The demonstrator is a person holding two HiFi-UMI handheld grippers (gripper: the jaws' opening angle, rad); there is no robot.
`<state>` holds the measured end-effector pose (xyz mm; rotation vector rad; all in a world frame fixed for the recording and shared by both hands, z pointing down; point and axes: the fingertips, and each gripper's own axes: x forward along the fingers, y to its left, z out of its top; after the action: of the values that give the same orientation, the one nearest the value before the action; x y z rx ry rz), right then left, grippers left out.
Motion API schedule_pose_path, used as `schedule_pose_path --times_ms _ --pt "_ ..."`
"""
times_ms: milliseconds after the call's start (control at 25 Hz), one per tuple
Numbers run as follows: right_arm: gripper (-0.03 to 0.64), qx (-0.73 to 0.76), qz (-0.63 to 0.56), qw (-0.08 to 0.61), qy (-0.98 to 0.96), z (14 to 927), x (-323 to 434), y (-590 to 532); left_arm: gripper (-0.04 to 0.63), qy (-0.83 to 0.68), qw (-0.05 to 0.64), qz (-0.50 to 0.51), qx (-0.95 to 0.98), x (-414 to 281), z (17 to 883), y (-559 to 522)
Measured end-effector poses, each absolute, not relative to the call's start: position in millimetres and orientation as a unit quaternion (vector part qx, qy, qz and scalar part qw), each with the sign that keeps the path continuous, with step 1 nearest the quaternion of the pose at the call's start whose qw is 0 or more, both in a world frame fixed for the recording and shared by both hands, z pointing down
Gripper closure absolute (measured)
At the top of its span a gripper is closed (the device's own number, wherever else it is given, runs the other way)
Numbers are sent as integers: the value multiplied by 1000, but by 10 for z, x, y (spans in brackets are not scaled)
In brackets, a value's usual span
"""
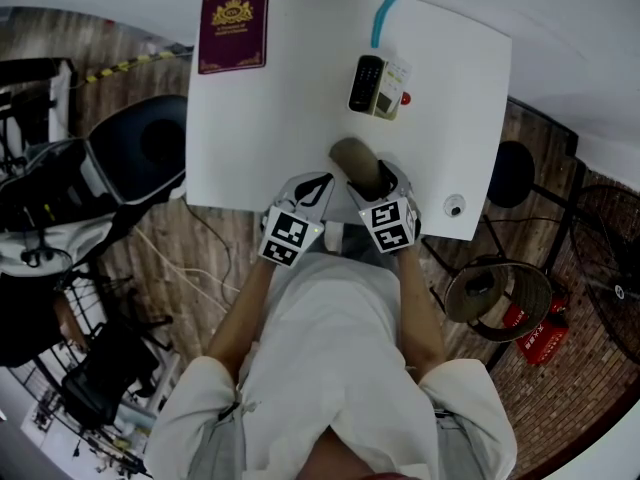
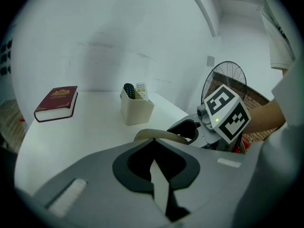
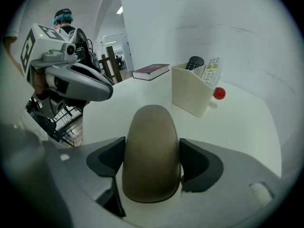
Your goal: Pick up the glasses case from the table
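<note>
glasses case (image 3: 152,127): olive-brown, rounded, lying flat | right gripper (image 3: 152,156) clasps it | left gripper (image 2: 153,146) closed

We wear a white short-sleeved shirt (image 1: 335,338) and pale grey trousers (image 1: 215,450). Our left gripper (image 1: 322,184) and right gripper (image 1: 370,176) have light grey shells, black jaw pads (image 3: 107,158) and cubes (image 1: 292,238) of black-and-white square markers, each with a green light.

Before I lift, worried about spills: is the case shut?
Shut: the case shows one smooth, unbroken shell; no gap visible.
</note>
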<state>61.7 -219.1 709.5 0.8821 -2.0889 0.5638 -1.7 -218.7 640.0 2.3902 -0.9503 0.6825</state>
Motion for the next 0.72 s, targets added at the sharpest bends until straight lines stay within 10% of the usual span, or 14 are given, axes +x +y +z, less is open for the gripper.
schedule_pose_path --times_ms 720 --pt "262 387 258 316 -827 6812 551 -2262 577 -343 229 245 878 -123 6349 -2178"
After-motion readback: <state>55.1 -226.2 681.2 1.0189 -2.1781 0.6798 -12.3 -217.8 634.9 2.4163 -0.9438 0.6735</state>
